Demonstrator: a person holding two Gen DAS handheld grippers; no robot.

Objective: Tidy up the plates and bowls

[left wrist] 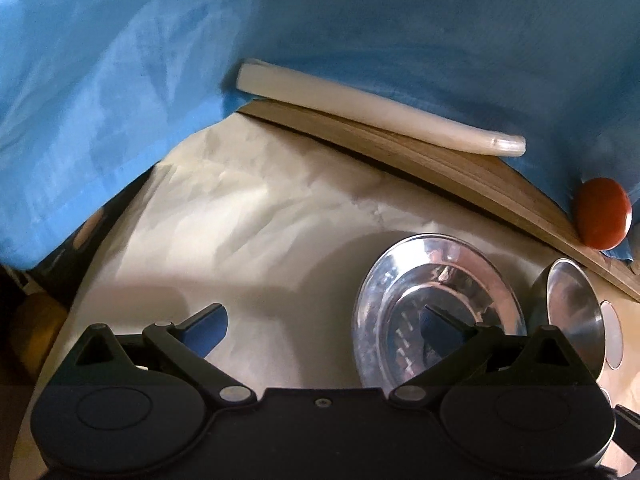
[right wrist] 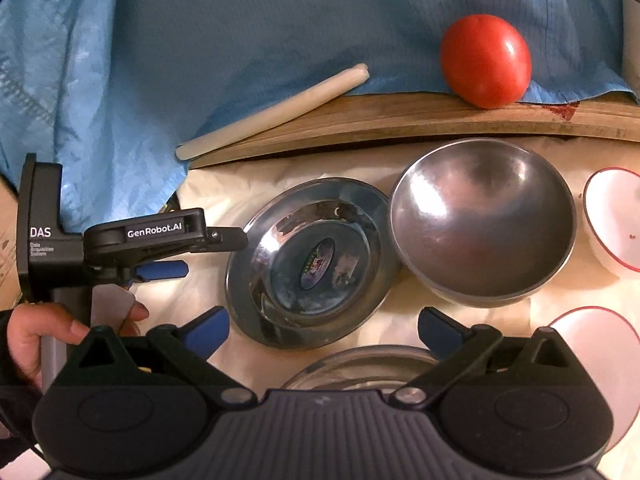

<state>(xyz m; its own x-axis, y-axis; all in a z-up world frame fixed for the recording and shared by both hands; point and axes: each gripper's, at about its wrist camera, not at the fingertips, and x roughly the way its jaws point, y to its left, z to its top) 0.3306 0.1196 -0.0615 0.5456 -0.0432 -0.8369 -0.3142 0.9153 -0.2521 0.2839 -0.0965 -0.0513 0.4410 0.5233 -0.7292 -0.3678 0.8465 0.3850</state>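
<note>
Tomato [right wrist: 485, 60], white stick [right wrist: 272, 112], blue cloth [right wrist: 240, 20]

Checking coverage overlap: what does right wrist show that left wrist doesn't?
Right wrist only: the white red-rimmed bowls, a glass dish under the open right tool, and the left tool seen from the side beside the plate.
Left wrist only: nothing distinct; its own open tool.
Both: shiny steel rimmed plate, round steel bowl, red tomato, white stick, wooden board, blue cloth.
</note>
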